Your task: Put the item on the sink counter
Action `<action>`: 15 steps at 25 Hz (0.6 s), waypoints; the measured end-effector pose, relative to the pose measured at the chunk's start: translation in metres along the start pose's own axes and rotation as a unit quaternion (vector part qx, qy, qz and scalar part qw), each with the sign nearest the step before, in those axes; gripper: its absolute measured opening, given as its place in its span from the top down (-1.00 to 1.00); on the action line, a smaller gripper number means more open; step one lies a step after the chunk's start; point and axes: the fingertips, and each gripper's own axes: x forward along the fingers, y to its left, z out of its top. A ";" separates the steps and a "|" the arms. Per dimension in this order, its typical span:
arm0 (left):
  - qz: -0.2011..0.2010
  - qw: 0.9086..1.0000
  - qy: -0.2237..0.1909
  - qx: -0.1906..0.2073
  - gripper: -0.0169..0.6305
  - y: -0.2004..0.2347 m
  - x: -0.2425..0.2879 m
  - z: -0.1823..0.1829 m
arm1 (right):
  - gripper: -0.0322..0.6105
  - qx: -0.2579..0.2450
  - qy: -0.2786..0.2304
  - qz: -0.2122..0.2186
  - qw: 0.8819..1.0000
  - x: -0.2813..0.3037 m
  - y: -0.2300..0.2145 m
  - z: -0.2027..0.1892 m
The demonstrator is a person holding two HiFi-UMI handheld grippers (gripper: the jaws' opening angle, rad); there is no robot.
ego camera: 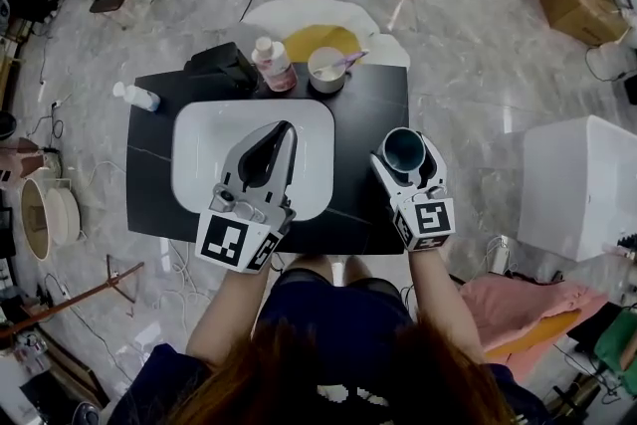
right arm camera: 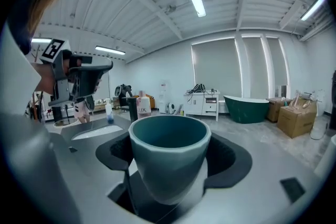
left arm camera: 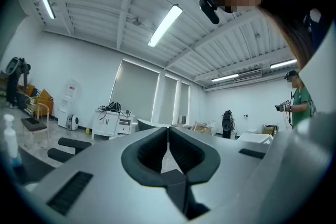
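Set-down: right gripper [ego camera: 407,157] clamped on the teal tapered ceramic-looking cup [ego camera: 403,150], right of centre above the black stone-slab counter [ego camera: 363,105]; best lowered upright onto bare slab, clear of the white rectangular basin [ego camera: 194,129], then released; left gripper [ego camera: 286,130] jaws together, empty.

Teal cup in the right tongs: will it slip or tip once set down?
Probably rigid: the teal cup shows a round rim while gripped. Its smooth, tapering wall may slip. The narrower base could tip if nudged.
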 end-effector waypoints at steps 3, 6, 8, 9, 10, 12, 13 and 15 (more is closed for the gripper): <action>0.000 1.000 0.009 -0.001 0.86 0.005 0.001 -0.009 | -0.37 -0.012 0.025 0.002 1.000 0.016 0.001 -0.024; -0.006 1.000 0.019 0.001 0.86 0.005 0.003 -0.016 | -0.37 -0.031 0.043 -0.007 0.999 0.022 0.002 -0.041; -0.010 1.000 0.023 0.000 0.86 0.004 0.004 -0.020 | -0.37 -0.033 0.047 -0.016 0.998 0.024 0.003 -0.047; -0.012 1.000 0.024 0.000 0.86 0.003 0.005 -0.021 | -0.38 -0.031 0.047 -0.019 0.998 0.024 0.004 -0.049; -0.013 1.000 0.025 0.000 0.86 0.003 0.006 -0.022 | -0.38 -0.030 0.047 -0.022 0.998 0.023 0.003 -0.050; -0.016 1.000 0.027 0.001 0.86 0.002 0.009 -0.023 | -0.39 -0.030 0.045 -0.026 0.998 0.022 0.002 -0.051; -0.017 0.999 0.028 0.002 0.86 0.001 0.010 -0.023 | -0.40 -0.031 0.045 -0.026 0.998 0.021 0.002 -0.050; -0.018 0.999 0.029 0.003 0.86 0.000 0.012 -0.023 | -0.42 -0.031 0.049 -0.023 0.998 0.020 0.002 -0.051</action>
